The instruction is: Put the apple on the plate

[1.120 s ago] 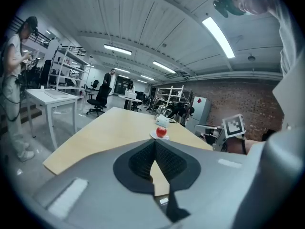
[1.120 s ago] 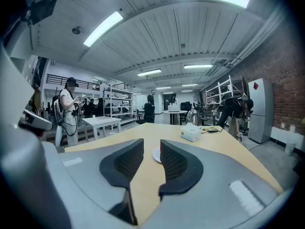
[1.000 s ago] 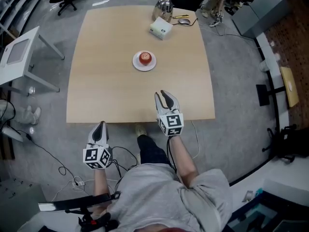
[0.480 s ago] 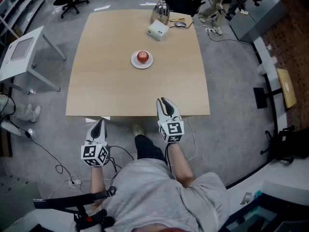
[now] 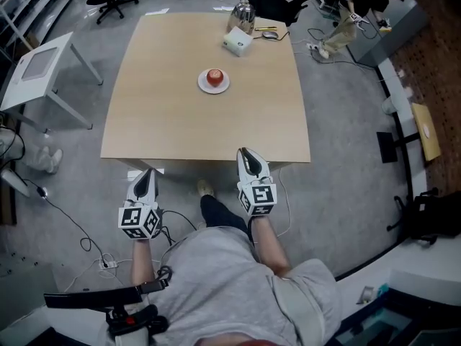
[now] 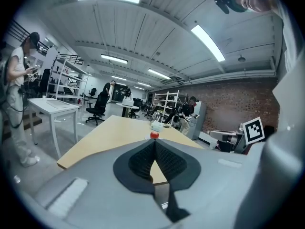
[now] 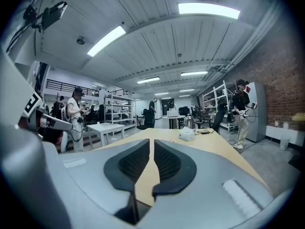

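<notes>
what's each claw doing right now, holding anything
left claw: closed, empty
right claw: closing, with a narrow gap and nothing in it

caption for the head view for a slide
Apple on plate; left gripper shut, right gripper closing on nothing, both by the table's near edge

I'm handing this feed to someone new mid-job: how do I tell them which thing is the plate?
Find the big light wooden table. Near its centre sits a small round white plate. It is the only flat round thing there and carries a red apple; the white box and shiny kettle stand back at the far edge.
</notes>
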A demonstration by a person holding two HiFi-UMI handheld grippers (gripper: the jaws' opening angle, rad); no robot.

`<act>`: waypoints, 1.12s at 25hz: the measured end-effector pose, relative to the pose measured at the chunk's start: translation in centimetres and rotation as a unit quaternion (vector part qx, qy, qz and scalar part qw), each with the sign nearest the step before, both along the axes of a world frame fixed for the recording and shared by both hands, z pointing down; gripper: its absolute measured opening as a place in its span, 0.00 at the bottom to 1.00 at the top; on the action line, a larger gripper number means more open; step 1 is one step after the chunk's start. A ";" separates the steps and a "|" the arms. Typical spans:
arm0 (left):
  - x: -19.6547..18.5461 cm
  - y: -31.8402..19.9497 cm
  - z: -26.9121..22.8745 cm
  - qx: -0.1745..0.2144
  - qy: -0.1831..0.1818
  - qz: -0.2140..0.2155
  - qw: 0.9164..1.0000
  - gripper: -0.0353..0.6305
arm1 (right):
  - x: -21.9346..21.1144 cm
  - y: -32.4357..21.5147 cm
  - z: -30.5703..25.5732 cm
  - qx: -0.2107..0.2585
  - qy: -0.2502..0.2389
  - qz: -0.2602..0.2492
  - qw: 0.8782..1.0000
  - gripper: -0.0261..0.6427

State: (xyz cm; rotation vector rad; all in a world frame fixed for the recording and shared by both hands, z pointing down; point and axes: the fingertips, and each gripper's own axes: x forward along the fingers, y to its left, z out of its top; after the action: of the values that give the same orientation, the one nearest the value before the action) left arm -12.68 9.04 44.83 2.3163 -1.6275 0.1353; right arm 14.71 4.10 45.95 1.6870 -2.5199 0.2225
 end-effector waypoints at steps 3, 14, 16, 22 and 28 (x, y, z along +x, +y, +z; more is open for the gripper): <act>-0.1 0.9 -0.3 0.005 0.000 -0.003 1.000 0.08 | -0.2 1.5 -0.1 0.000 0.000 -0.005 1.000 0.08; -0.6 3.4 -0.6 0.013 -0.006 -0.013 1.000 0.08 | 0.1 4.7 0.8 -0.013 0.003 -0.006 1.000 0.06; -0.6 3.4 -0.7 0.014 -0.006 -0.014 1.000 0.08 | 0.3 4.9 1.0 -0.016 0.002 -0.005 1.000 0.05; -0.5 3.0 -1.2 0.019 -0.009 -0.012 1.000 0.08 | 0.2 4.6 0.9 -0.016 0.002 -0.005 1.000 0.05; -0.2 2.8 -1.4 0.022 -0.013 -0.009 1.000 0.08 | 0.5 4.5 1.0 -0.018 0.002 -0.004 1.000 0.05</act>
State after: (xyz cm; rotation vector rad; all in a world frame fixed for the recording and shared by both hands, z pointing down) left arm -12.84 11.87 43.46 2.3402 -1.6802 0.1263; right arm 15.17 8.58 46.94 1.6625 -2.5039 0.2603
